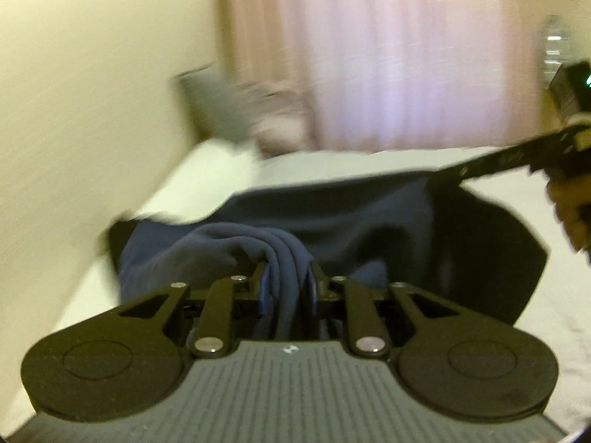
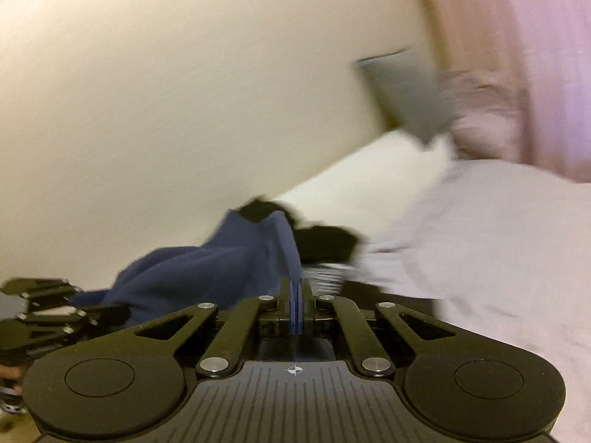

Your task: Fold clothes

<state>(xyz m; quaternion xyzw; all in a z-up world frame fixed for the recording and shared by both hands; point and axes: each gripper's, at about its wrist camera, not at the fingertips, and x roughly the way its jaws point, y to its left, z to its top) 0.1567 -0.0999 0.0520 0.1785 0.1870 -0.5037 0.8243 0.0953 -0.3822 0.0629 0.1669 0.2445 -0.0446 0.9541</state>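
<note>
**2 grippers lift a navy garment over a bed**

The left gripper (image 1: 287, 280) has its fingers clamped on a thick bunch of the navy garment (image 1: 332, 217), which hangs between both grippers above the white bed (image 1: 498, 192). The right gripper (image 2: 295, 295) has its fingers pressed together on a thin edge of cloth. Both views are blurred. Risk: that thin edge could slip free in a fast swing, and the left's bunched hold may fold in creases.

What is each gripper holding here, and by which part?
Both hold the same navy garment. The left gripper pinches a bunched fold of it; the right gripper is shut on a thin edge. Which part of the garment each is, blur hides.
</note>
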